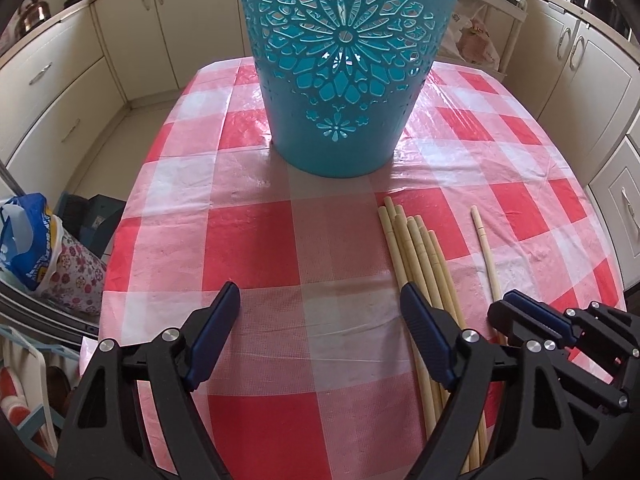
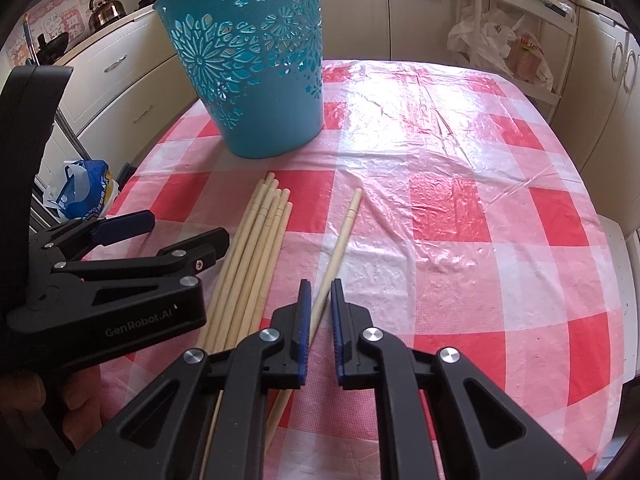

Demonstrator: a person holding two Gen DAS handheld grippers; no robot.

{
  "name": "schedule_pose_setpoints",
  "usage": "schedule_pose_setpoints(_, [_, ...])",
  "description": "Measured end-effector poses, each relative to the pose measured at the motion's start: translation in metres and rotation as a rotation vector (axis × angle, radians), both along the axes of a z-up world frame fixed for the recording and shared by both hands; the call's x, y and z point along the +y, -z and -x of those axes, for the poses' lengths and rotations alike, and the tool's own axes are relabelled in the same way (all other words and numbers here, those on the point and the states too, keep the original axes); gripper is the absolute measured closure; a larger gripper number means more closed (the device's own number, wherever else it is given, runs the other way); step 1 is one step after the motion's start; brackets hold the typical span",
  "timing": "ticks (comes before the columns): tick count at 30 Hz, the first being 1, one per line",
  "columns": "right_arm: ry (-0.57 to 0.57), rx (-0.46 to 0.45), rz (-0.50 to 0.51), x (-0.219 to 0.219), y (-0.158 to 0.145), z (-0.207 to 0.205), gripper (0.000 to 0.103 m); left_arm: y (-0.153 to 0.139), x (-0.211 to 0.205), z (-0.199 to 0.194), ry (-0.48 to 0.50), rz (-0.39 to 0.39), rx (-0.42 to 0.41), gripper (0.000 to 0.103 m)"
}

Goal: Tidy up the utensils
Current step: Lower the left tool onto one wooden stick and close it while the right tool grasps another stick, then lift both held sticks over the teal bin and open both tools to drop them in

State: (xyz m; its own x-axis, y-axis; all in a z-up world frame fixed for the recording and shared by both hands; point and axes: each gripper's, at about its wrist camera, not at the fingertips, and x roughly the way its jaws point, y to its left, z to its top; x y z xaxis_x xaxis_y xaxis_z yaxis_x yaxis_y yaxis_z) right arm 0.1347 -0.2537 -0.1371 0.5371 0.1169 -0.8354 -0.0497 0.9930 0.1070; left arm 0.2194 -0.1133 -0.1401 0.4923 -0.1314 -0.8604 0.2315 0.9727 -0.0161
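A blue cut-out basket (image 1: 344, 68) stands upright on the red-and-white checked table (image 1: 256, 240); it also shows in the right wrist view (image 2: 256, 72). A bundle of several pale wooden chopsticks (image 1: 416, 256) lies in front of it, also seen from the right wrist (image 2: 256, 248). A single chopstick (image 2: 340, 240) lies apart to the right, seen too in the left wrist view (image 1: 486, 252). My left gripper (image 1: 320, 312) is open and empty, left of the bundle. My right gripper (image 2: 320, 292) straddles the single chopstick with jaws nearly closed, a small gap showing.
Cream kitchen cabinets (image 1: 60, 92) surround the table. Bags (image 1: 44, 248) sit on the floor at the left. A white rack with plastic bags (image 2: 504, 40) stands behind the table. A kettle (image 2: 106, 10) sits on the counter.
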Motion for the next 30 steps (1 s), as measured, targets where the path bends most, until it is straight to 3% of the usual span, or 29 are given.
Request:
schedule_pose_setpoints(9, [-0.004,-0.001,0.016,0.001,0.0,-0.001,0.092,0.0,-0.003,0.003,0.022,0.013,-0.014,0.024])
schedule_pose_setpoints(13, [-0.005,0.0,0.016,0.002,0.0,-0.001,0.092,0.004,-0.009,0.004,0.036,-0.039,-0.026,0.024])
schedule_pose_setpoints(18, [-0.015,-0.005,0.042,0.005,0.0,-0.001,0.092,0.003,-0.01,0.002,0.044,-0.041,-0.029,0.026])
schedule_pose_setpoints(20, [-0.029,-0.011,0.072,0.01,0.001,-0.001,0.092,0.001,-0.01,0.003,0.066,-0.036,-0.044,0.038])
schedule_pose_setpoints(22, [-0.038,-0.015,0.087,0.011,0.001,0.0,0.093,-0.001,-0.011,0.003,0.096,-0.027,-0.049,0.069])
schedule_pose_setpoints(25, [-0.03,-0.011,0.051,0.005,0.001,0.0,0.096,-0.004,-0.004,0.0,0.129,0.0,-0.027,0.095])
schedule_pose_setpoints(30, [0.025,0.019,-0.168,-0.022,0.002,-0.003,0.097,-0.011,0.027,-0.009,0.117,0.122,0.061,0.098])
